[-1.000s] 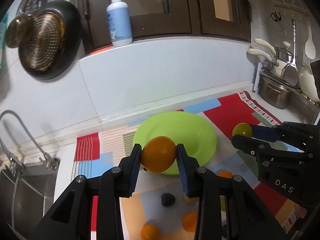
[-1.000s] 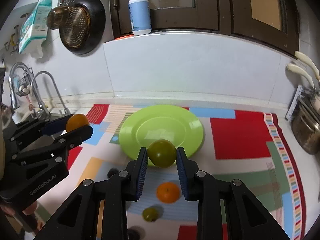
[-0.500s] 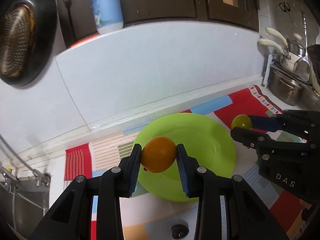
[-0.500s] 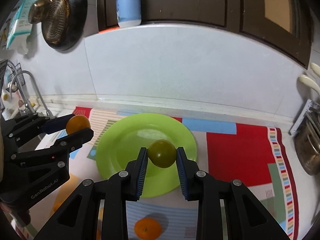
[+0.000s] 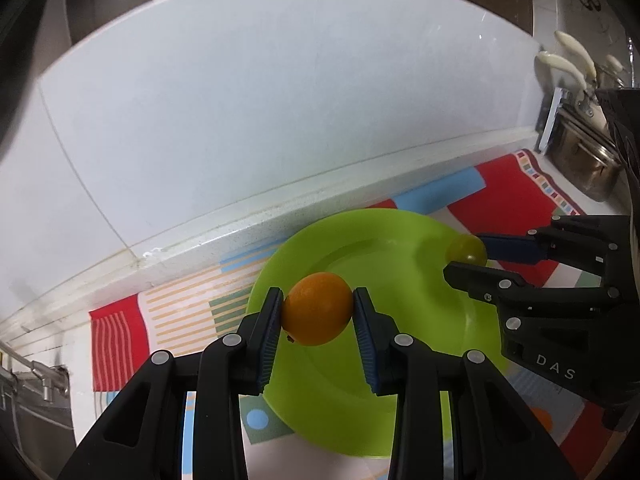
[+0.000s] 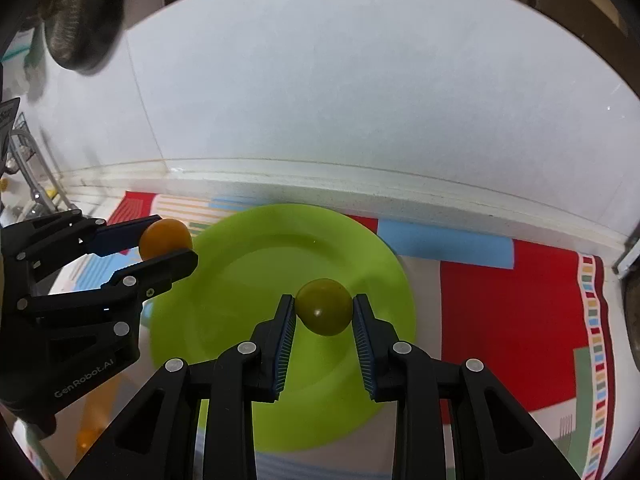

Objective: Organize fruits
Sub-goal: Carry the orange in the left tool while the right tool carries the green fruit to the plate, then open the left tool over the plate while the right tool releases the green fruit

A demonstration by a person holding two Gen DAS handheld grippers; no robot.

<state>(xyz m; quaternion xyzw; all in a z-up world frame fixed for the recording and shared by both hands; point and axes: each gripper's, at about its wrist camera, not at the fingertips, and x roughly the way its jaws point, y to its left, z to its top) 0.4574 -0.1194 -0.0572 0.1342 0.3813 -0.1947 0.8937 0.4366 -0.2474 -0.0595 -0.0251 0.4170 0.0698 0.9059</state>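
From the left wrist we see our left tool (image 5: 317, 314) clamped on the orange fruit (image 5: 317, 309), held over the near-left rim of the green plate (image 5: 384, 412). The right tool's body reads "DAS". Half a second ago the plate lay further off; it now fills more of the view.

From the right wrist, our right tool (image 6: 324, 316) grips the green fruit (image 6: 324, 312) above the plate's (image 6: 240, 280) middle. The left tool (image 6: 170, 254) reads "GenRobot.AI". The plate sits on a patterned mat (image 6: 500, 304) on the bench.
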